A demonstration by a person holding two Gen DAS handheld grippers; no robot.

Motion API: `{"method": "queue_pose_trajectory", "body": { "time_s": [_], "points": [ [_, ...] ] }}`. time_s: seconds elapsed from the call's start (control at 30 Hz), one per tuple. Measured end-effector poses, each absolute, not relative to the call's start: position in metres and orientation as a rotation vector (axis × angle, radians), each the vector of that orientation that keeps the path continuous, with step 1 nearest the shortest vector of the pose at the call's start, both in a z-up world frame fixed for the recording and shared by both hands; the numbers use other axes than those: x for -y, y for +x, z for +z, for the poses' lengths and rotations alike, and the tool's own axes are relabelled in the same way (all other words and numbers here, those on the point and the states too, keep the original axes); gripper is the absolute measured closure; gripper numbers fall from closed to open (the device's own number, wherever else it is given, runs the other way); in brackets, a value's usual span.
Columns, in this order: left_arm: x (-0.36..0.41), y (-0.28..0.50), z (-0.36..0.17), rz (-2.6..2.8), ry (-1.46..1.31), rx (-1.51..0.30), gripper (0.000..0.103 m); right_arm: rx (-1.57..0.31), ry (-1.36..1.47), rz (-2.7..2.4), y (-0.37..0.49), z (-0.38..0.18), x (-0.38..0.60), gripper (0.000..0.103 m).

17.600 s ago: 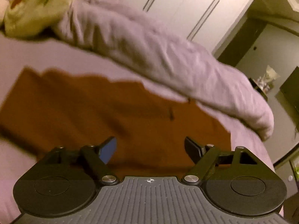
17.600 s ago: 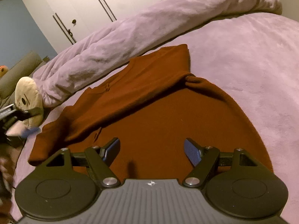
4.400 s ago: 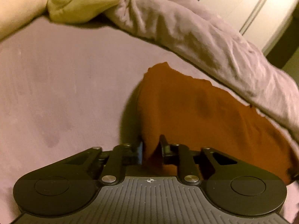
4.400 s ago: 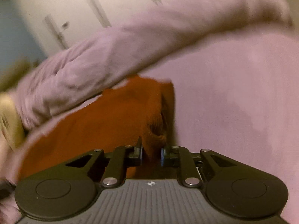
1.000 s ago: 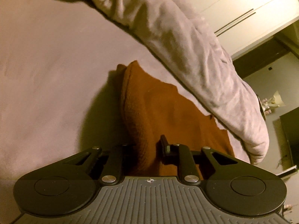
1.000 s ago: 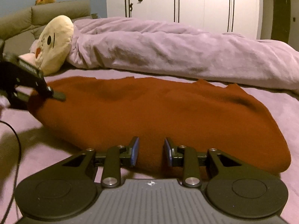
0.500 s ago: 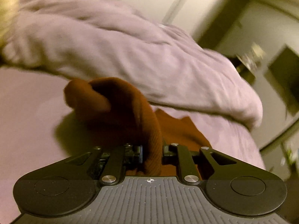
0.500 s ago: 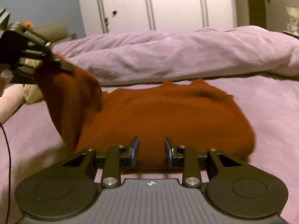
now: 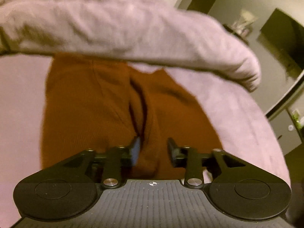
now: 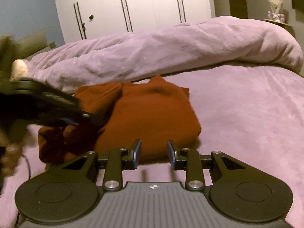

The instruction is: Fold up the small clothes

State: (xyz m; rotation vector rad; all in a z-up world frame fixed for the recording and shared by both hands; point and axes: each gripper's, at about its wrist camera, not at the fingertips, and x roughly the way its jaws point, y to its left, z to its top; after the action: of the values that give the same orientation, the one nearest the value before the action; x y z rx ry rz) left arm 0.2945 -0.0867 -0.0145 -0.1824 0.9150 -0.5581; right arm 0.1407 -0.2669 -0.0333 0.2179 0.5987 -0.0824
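A rust-brown knit sweater (image 10: 152, 110) lies folded into a compact block on the lilac bed sheet (image 10: 247, 114). In the left wrist view the sweater (image 9: 91, 110) fills the middle, with a loose fold of it between the parted fingers of my left gripper (image 9: 154, 150), which is open just over its near edge. My left gripper also shows in the right wrist view (image 10: 62, 106), over the sweater's left end. My right gripper (image 10: 154, 152) is open and empty, just short of the sweater's near edge.
A rolled lilac duvet (image 10: 161, 51) runs across the bed behind the sweater. A plush toy (image 10: 19, 70) lies at the far left. White wardrobe doors (image 10: 133, 5) stand behind. The bed's right edge drops off near dark furniture (image 9: 281, 43).
My left gripper has carried the sweater's left end over onto the rest and opened, letting go of it. My right gripper has stayed open and drawn back slightly.
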Motion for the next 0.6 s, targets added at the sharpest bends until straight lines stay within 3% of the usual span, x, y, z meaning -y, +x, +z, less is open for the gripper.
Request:
{"method": "queue_pose_trajectory", "body": {
  "time_s": [0.07,0.2,0.27,0.33,0.6],
  "points": [
    [0.071,0.277,-0.005,-0.518,-0.144,-0.861,0.042,-0.591,0.236,-0.076,0.147,-0.029,0.268,0.074],
    [0.039,0.259,-0.015,-0.401,-0.054,-0.86,0.042,-0.564,0.287,-0.018,0.163,-0.014,0.259,0.073],
    [0.029,0.26,-0.03,-0.357,-0.063,-0.919,0.042,-0.558,0.321,0.053,0.178,-0.002,0.248,0.065],
    [0.023,0.261,-0.039,-0.337,-0.08,-0.944,0.042,-0.599,0.366,0.148,0.198,0.004,0.236,0.044],
    [0.022,0.273,-0.053,-0.327,-0.06,-0.952,0.043,-0.893,0.6,0.283,0.288,-0.039,0.22,0.046]
  ]
}}
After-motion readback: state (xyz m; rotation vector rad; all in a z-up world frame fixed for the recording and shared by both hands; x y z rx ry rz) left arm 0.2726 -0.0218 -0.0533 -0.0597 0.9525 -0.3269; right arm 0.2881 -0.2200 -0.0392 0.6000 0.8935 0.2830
